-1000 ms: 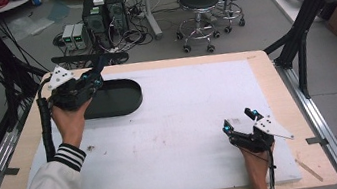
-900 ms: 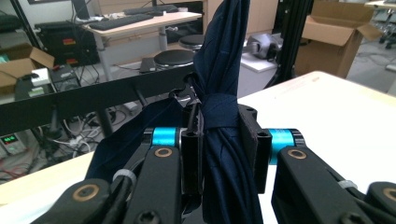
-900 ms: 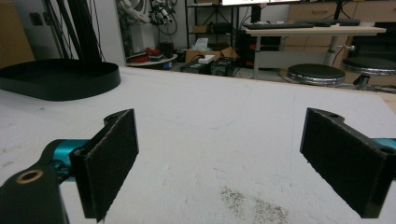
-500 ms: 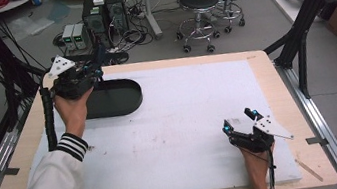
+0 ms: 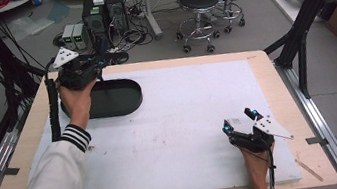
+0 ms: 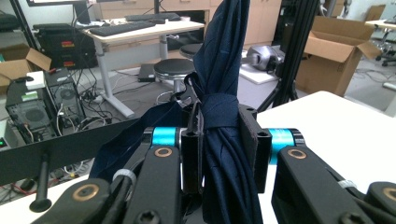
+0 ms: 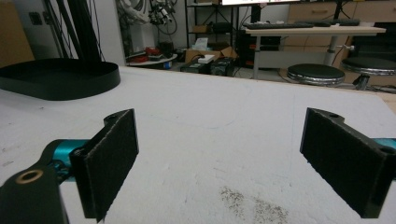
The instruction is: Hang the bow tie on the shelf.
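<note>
Fingers [image 6: 192, 161] of the left gripper [image 6: 219, 158] are clamped on a bunched navy cloth [image 6: 224, 70], its folds squeezed into a narrow column between the two black pads. A band of the same fabric wraps the bundle just above the pads, and the cloth rises past them toward the top of the left gripper view, while another fold hangs away to the left below the blue fittings. From above, that left gripper [image 5: 83, 69] is held up at the far left corner of the worktop [image 5: 178, 108], over the far end of a black oval tray [image 5: 121, 99], with the left hand [image 5: 76, 100] and a white sleeve with striped cuff [image 5: 74, 138] behind it. Dark cloth shows at the gripper there, though its outline is hard to make out against the tray.

Fingers [image 7: 109, 161] of the right gripper [image 7: 229, 163] stand wide apart with nothing between them, only bare white surface marked by a patch of dark specks. In the high view the right gripper [image 5: 242, 126] rests low near the worktop's near right part, well apart from the tray, the right hand [image 5: 255, 155] behind it.

Beyond the far edge sit two round stools [image 5: 200, 1] and computer towers [image 5: 103, 10] on the floor.
</note>
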Available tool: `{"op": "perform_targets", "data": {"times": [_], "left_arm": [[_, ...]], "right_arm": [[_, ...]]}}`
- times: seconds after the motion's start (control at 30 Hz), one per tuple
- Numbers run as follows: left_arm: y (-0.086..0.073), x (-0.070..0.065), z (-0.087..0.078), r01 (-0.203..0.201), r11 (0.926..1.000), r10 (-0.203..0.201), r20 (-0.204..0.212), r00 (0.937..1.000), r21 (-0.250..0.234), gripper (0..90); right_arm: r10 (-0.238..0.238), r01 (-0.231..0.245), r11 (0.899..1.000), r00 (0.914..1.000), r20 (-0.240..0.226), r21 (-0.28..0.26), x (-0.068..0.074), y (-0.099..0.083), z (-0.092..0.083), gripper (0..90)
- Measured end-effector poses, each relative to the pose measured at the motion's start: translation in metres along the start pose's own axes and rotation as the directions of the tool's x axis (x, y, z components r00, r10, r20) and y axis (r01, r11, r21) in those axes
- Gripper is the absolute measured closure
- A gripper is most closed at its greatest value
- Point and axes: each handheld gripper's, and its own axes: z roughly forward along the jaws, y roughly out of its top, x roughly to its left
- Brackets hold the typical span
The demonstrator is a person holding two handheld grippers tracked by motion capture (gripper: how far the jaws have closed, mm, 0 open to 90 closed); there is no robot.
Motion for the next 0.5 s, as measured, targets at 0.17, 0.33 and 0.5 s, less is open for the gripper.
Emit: {"op": "perform_targets", "data": {"times": [0.17,0.33,0.5], "left_arm": [[-0.002,0.001,0.007,-0.002,1.0,0.002,0.008,1.0,-0.003,73.2],[-0.001,0.001,0.012,-0.004,0.9999,0.005,0.016,0.9999,-0.011,73.2],[0.0,-0.001,0.017,-0.014,0.9997,0.014,0.034,0.9993,-0.023,73.2]], "right_arm": [[-0.001,0.001,1.0,1.0,0.0,-0.001,0.0,0.0,0.0,10.5],[-0.004,0.004,1.0,1.0,0.001,-0.001,0.0,0.0,0.0,10.6],[-0.002,0.002,1.0,1.0,0.001,0.0,0.0,0.0,0.0,10.6]]}}
